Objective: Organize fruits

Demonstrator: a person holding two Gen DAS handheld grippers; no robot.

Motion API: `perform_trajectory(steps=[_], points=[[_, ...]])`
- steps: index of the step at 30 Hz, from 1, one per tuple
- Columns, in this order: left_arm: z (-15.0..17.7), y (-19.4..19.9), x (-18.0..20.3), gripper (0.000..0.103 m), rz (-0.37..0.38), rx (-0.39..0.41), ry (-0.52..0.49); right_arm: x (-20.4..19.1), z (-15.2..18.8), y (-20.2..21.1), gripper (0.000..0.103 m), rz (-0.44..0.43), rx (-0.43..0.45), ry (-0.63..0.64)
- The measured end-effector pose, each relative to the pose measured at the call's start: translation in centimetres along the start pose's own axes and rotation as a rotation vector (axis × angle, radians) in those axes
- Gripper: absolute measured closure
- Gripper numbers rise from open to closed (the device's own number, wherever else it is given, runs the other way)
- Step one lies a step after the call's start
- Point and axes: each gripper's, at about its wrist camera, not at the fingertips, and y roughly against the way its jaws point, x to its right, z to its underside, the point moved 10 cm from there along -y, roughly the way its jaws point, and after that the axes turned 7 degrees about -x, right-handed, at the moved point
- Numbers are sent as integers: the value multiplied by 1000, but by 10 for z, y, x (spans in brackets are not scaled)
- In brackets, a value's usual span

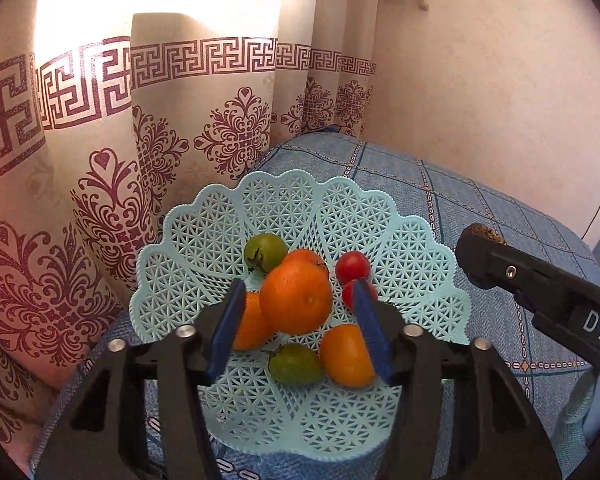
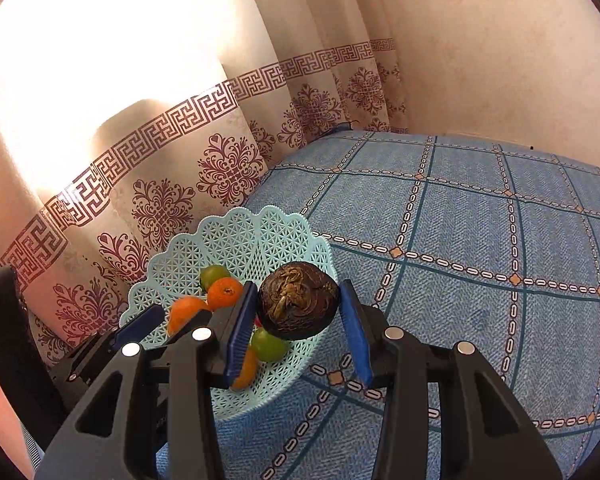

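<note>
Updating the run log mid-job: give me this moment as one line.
left gripper: open over basket | right gripper: holds dark wrinkled fruit at basket rim | basket: oranges, green and red fruits

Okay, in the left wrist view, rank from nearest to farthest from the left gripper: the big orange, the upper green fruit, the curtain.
1. Big orange, between the open fingers of the left gripper.
2. Upper green fruit, behind it, toward the basket's back left.
3. Curtain, beyond the basket.

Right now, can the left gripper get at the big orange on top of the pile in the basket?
Probably yes. The left gripper is open with the top orange sitting between its blue fingers, nothing over it. The right gripper hangs off to the side, holding a dark fruit.
</note>
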Motion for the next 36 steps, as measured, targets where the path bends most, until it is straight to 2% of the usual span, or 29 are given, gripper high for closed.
perform_trajectory(steps=[6,10,13,14,18,24,33,36], points=[[-4,9,-5,30,-40,42,6,2,1,4,53,8,23,-1],[-1,12,-11,20,-76,54,18,7,3,8,53,13,26,-10],[1,13,-15,5,-85,55,40,10,5,12,46,19,30,-11],[1,14,-16,5,-87,56,49,10,5,14,45,26,35,-9],[3,19,-19,3,-97,56,58,13,4,25,28,59,66,-5],[3,34,-20,3,-100,70,41,22,11,41,16,74,98,-58],[15,59,-22,3,-121,70,-37,19,40,49,16,83,88,-79],[21,66,-28,3,-135,67,-50,15,49,53,13,93,98,-71]])
